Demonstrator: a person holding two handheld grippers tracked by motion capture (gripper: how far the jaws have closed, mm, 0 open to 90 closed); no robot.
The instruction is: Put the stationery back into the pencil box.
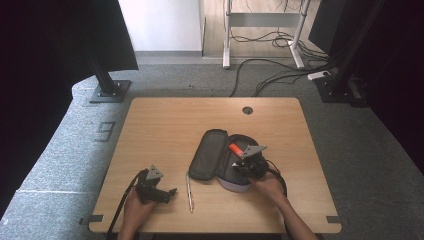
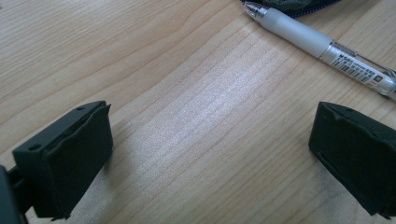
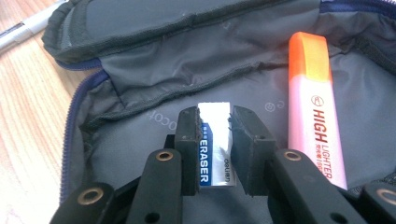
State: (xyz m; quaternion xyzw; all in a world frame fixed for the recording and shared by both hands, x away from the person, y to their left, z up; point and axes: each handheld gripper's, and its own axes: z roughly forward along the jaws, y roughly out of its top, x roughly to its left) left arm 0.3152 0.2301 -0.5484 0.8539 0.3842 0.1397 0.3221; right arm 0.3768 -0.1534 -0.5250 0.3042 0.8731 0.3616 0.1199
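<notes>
An open grey pencil case (image 1: 215,155) (image 3: 154,65) lies in the middle of the wooden table (image 1: 165,120). My right gripper (image 1: 248,165) (image 3: 215,126) reaches into it, shut on a white and blue eraser (image 3: 215,144), held just over the case's lining. An orange and pink highlighter (image 3: 314,112) (image 1: 236,149) lies in the case, right of the eraser. My left gripper (image 1: 160,192) (image 2: 205,154) rests open near the front left of the table, nothing between its jaws. A white pen (image 1: 189,191) (image 2: 322,49) lies on the table just beyond it.
The pen's end also shows at the top left corner of the right gripper view (image 3: 23,28). A round cable hole (image 1: 247,110) sits at the table's far edge. Black stand bases (image 1: 107,92) and cables (image 1: 280,75) lie on the floor beyond the table.
</notes>
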